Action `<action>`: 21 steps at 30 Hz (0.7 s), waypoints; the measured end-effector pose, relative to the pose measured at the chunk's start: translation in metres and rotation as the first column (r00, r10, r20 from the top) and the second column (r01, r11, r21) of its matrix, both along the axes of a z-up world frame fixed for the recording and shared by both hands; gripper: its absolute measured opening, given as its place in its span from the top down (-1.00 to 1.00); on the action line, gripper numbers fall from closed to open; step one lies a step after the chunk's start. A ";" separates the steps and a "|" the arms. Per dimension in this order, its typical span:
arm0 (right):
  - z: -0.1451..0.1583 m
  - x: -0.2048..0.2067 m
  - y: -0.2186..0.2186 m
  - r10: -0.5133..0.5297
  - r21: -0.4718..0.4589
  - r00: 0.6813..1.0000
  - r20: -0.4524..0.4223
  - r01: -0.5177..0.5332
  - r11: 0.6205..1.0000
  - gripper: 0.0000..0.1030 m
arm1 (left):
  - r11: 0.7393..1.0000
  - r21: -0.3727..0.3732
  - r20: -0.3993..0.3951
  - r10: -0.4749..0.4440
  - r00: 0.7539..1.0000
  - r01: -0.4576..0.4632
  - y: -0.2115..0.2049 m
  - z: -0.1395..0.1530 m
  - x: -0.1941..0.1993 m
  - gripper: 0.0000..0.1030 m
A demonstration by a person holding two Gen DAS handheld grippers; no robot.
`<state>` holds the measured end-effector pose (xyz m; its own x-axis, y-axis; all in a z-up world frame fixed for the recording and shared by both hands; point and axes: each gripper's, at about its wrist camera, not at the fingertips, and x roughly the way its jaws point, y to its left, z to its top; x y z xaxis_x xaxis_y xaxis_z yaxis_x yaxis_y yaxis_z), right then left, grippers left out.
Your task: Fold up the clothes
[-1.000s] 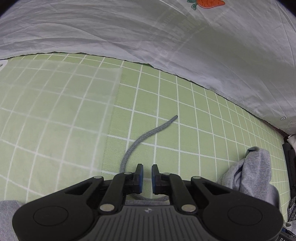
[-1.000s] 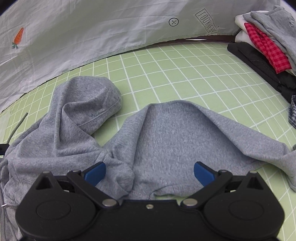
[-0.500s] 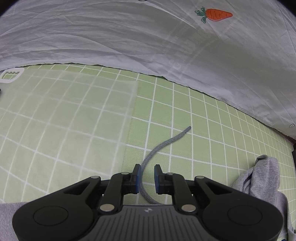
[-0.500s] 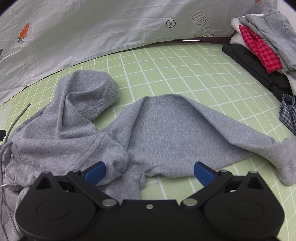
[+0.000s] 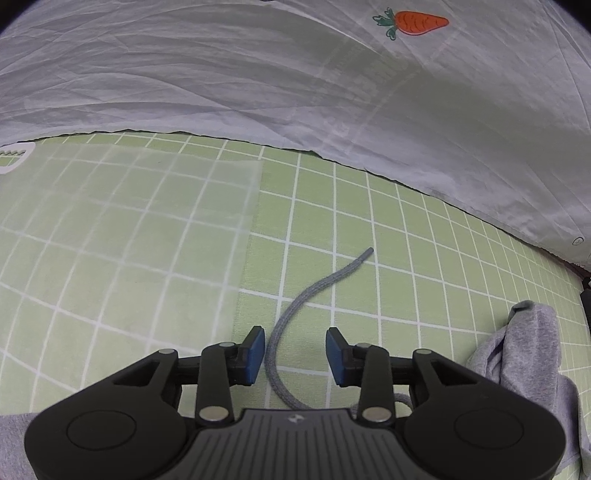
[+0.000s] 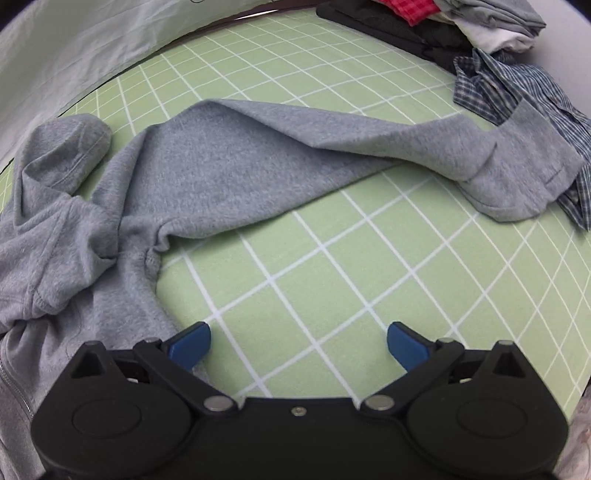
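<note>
Both hand-held grippers point down at the green mat with white grid lines (image 6: 332, 280); my left gripper (image 5: 295, 356) has its blue-padded jaws opening, with the grey braided drawstring cord (image 5: 295, 314) lying loose between them, closer to the left pad but pressed by neither. My right gripper (image 6: 298, 341) stands wide open over bare mat, nothing between its pads, its left pad at the edge of the grey fleece zip hoodie (image 6: 207, 162). I cannot follow where the cord joins the hoodie, since the left gripper's body covers its near end, and the hoodie's lower part runs out of the right wrist view at the left and bottom edges, where only a strip of zipper shows. The hoodie lies crumpled and unfolded on the mat, hood bunched at the mat's far left, one sleeve stretched across toward the mat's right edge. That sleeve's cuff rests on a rumpled blue checked shirt (image 6: 517, 85); beyond it, at the mat's far right corner, sits a pile of other clothes (image 6: 443, 22), partly cut off. A wrinkled pale grey sheet with a carrot print (image 5: 332, 92) borders the mat's far side, and a translucent white sheet (image 5: 129, 221) covers the mat left of the cord.
</note>
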<state>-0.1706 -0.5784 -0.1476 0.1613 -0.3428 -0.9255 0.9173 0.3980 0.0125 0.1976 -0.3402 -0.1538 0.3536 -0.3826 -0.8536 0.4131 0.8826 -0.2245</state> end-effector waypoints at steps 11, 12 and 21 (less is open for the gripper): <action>-0.002 0.001 -0.002 -0.003 -0.002 1.000 0.001 0.003 1.000 -1.00 | 0.999 -0.032 0.018 -0.021 1.000 0.021 0.000 0.000 -0.003 0.12; -0.003 0.001 -0.003 -0.003 -0.002 1.000 0.001 0.003 1.000 -1.00 | 0.999 -0.032 0.022 -0.024 0.999 0.024 0.000 0.000 -0.002 0.12; -0.003 0.001 -0.001 -0.005 -0.012 1.000 0.007 0.005 1.000 -1.00 | 0.999 0.031 0.067 -0.009 0.998 0.007 0.006 -0.001 0.002 0.94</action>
<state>-0.1691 -0.5797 -0.1506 0.1656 -0.3543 -0.9203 0.9193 0.3932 0.0141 0.1992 -0.3340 -0.1549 0.4076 -0.3597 -0.8393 0.4337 0.8851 -0.1687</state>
